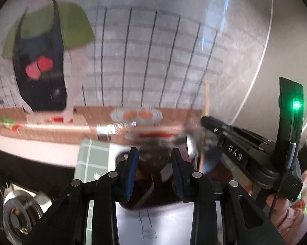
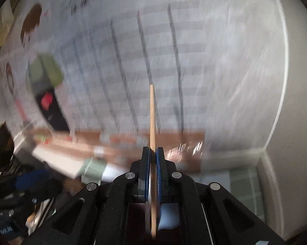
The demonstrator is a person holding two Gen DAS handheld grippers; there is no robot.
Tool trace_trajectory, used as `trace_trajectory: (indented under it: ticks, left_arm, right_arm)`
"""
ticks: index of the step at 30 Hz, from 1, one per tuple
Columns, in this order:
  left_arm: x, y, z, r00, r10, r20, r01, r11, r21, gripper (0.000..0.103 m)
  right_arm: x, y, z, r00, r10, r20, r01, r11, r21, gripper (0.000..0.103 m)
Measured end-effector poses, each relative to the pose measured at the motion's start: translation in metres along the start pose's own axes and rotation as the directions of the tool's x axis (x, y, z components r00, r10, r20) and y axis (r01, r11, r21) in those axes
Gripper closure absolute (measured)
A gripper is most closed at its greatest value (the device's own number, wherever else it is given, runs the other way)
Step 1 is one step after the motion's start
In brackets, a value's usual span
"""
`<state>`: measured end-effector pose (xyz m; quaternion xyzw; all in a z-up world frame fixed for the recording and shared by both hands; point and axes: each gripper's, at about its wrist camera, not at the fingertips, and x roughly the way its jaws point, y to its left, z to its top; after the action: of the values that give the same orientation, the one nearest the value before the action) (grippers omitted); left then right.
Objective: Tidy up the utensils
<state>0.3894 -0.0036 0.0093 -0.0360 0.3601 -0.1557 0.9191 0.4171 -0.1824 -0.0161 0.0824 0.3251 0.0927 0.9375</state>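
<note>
The right gripper (image 2: 152,153) pinches a wooden chopstick (image 2: 152,112) upright between its pads; the left gripper (image 1: 155,153) is spread.

You have a thin, pale wooden stick (image 2: 152,122), a chopstick by the look of it, standing nearly upright and pinched partway along its length between the blue pads (image 2: 146,171) of your right claw (image 2: 152,153). Its straight shaft rises well above the pads, with a blunt, flat-cut top end, and its lower part runs down between the claw's arms, blurred at the bottom. In the left wrist view the same stick (image 1: 207,98) shows as a slim upright line at the tip of your right claw (image 1: 204,120).
</note>
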Motion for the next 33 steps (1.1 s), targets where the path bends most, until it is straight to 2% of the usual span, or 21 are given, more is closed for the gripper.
trace_trajectory:
  ticks: [1,2,4,7,10,12,14,16,17,19,21,25,29,33]
  left_arm:
    - [0.001,0.001,-0.004,1.0,-0.01,-0.026,0.01,1.0,-0.006,0.059]
    - [0.002,0.002,-0.006,0.999,-0.019,-0.038,0.018,1.0,-0.007,0.056]
    - [-0.004,0.002,-0.01,0.999,-0.023,-0.045,0.023,1.0,-0.005,0.054]
    - [-0.018,0.003,-0.018,0.999,-0.002,-0.043,0.003,1.0,0.018,0.051]
    - [-0.037,0.013,-0.03,0.999,0.012,-0.052,-0.011,1.0,0.014,0.05]
    - [-0.047,0.021,-0.04,0.998,0.008,-0.069,-0.008,1.0,0.002,0.05]
    - [-0.055,0.026,-0.052,0.995,-0.006,-0.096,0.006,1.0,-0.005,0.049]
    - [-0.056,0.028,-0.066,0.99,-0.03,-0.14,0.032,0.999,0.012,0.049]
    - [-0.054,0.028,-0.08,0.982,-0.05,-0.184,0.056,0.998,0.028,0.049]
    - [-0.048,0.028,-0.104,0.966,-0.062,-0.251,0.074,0.996,0.039,0.049]
    - [-0.039,0.028,-0.122,0.95,-0.069,-0.304,0.088,0.995,0.048,0.049]
    - [-0.02,0.039,-0.156,0.918,-0.09,-0.385,0.094,0.996,-0.008,0.049]
    - [-0.014,0.042,-0.175,0.899,-0.131,-0.419,0.119,0.991,-0.056,0.049]
    - [-0.02,0.034,-0.191,0.883,-0.15,-0.445,0.149,0.988,-0.037,0.049]
  right_arm:
    - [0.0,-0.001,-0.005,1.0,0.01,-0.026,-0.01,1.0,0.001,0.086]
    - [0.0,-0.002,-0.01,0.998,0.017,-0.059,-0.017,1.0,0.003,0.071]
    - [-0.007,-0.005,-0.018,0.997,0.034,-0.07,-0.033,0.999,0.016,0.06]
    - [-0.026,-0.006,-0.026,0.997,0.025,-0.074,-0.023,0.999,0.022,0.059]
    - [-0.053,-0.003,-0.03,0.998,-0.033,-0.062,0.031,0.999,-0.029,0.058]
    - [-0.077,0.0,-0.035,0.996,-0.078,-0.046,0.074,0.995,-0.069,0.047]
    - [-0.099,0.004,-0.04,0.992,-0.126,-0.015,0.124,0.988,-0.097,0.017]
    - [-0.124,0.008,-0.048,0.984,-0.176,0.026,0.178,0.975,-0.131,0.004]
    - [-0.136,0.011,-0.055,0.976,-0.211,0.046,0.216,0.964,-0.155,0.0]
    - [-0.149,0.015,-0.065,0.965,-0.256,0.056,0.262,0.945,-0.194,0.0]
    - [-0.156,0.017,-0.078,0.96,-0.28,0.029,0.279,0.933,-0.23,0.0]
    - [-0.159,0.01,-0.111,0.965,-0.246,-0.09,0.222,0.951,-0.218,0.0]
    - [-0.152,0.007,-0.145,0.957,-0.22,-0.191,0.179,0.961,-0.209,0.001]
    - [-0.14,0.008,-0.169,0.946,-0.158,-0.284,0.104,0.975,-0.194,0.005]
